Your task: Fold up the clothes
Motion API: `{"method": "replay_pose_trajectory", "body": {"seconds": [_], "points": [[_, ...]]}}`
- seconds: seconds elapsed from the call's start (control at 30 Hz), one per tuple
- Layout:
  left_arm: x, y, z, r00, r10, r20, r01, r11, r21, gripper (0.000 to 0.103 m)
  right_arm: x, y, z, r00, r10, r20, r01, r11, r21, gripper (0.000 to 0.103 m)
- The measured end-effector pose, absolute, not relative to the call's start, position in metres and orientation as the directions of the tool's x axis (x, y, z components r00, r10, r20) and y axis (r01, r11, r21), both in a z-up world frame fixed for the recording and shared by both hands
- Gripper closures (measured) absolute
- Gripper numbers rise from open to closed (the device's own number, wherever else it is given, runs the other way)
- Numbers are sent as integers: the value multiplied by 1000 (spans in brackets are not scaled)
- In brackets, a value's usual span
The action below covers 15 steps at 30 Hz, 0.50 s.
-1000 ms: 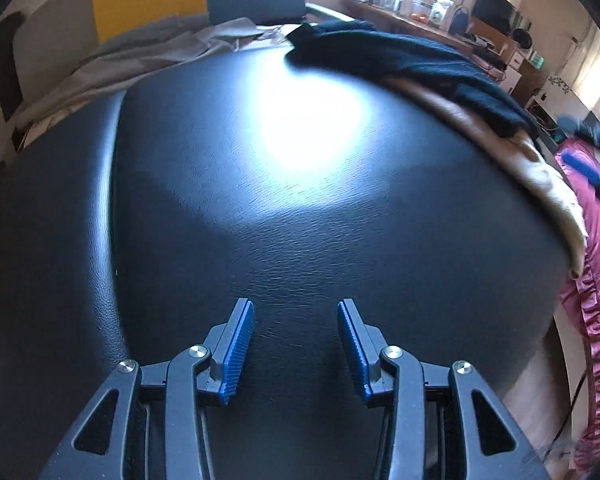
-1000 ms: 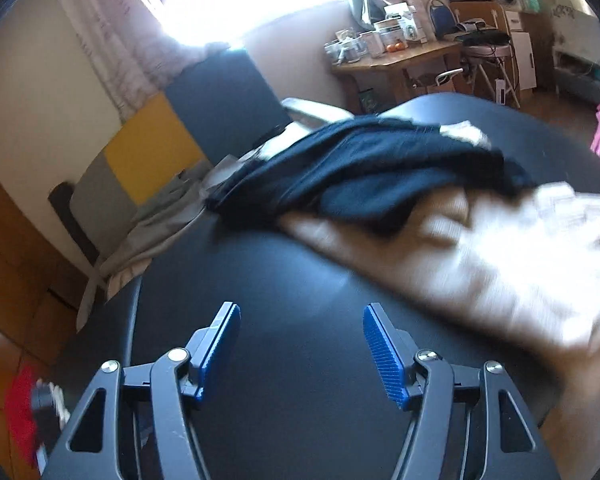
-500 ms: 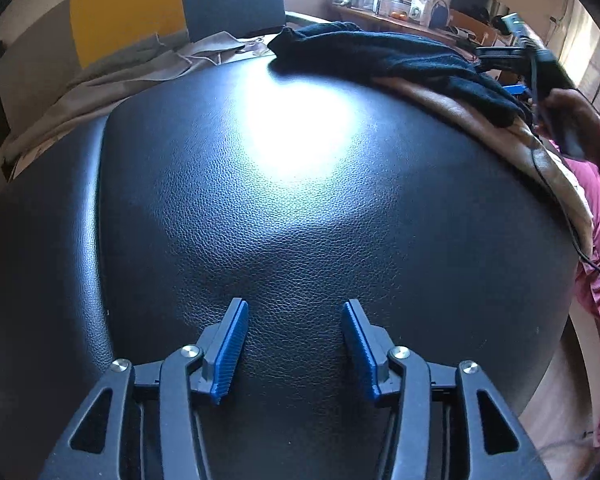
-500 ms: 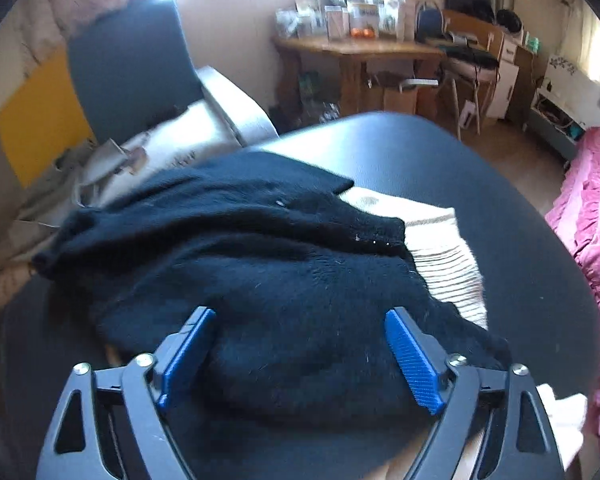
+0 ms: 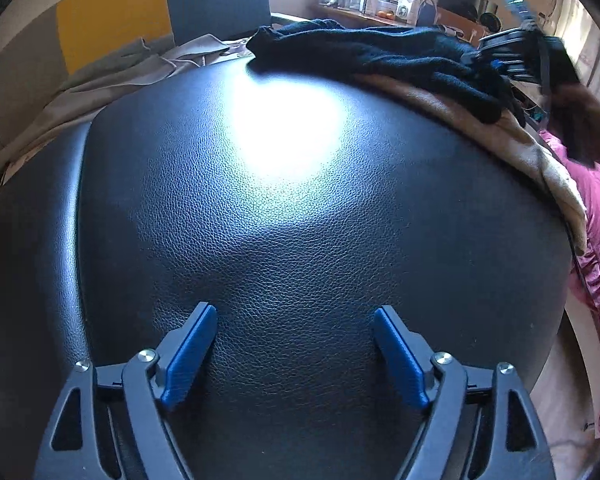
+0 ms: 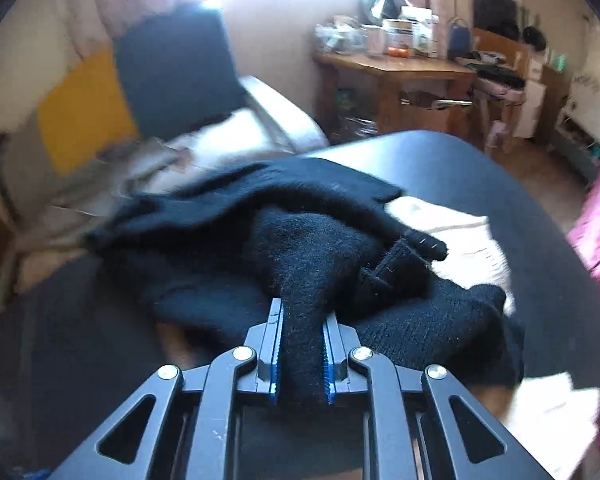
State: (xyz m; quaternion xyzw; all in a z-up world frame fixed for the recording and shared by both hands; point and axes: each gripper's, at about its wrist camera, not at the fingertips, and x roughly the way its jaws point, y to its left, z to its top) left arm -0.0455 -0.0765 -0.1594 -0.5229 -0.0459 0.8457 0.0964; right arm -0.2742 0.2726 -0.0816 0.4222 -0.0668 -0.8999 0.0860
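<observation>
A crumpled black knit sweater [image 6: 300, 248] lies heaped at the far edge of the black leather table [image 5: 300, 220], partly covering a tan garment [image 5: 512, 140]; one fuzzy fold is pinched between the right tongs [image 6: 302, 356].

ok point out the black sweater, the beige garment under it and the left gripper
black sweater [image 6: 324, 248]: right wrist view, on the raised fold ahead of the fingers.
beige garment [image 5: 512, 140]: left wrist view, on its bare edge past the sweater.
left gripper [image 5: 294, 354]: left wrist view, midway between the fingertips.
</observation>
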Motion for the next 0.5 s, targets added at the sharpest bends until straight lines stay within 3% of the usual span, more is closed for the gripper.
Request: {"method": "replay_pose_trajectory", "body": {"seconds": [0.2,0.33,0.47,0.5], "points": [[-55,-81,-154,-415,263,-871,-76,-964,-255,16,-148,213,-87,-553,-495,-670,357,-867,346,88],[-67,-91,-137,-426,354,-832,-48,-928,-370,21,-70,179,-111,-454,-617,-642,451,-781,432,98],[-82,-101,-113,-449,456,-768,-33,-868,-496,21,-28,178,-118,-443,-654,-613,420,-755,503,90],[-86,-101,-107,-455,469,-757,-39,-859,-510,21,-24,178,-119,-446,-657,-608,411,-754,513,77]]}}
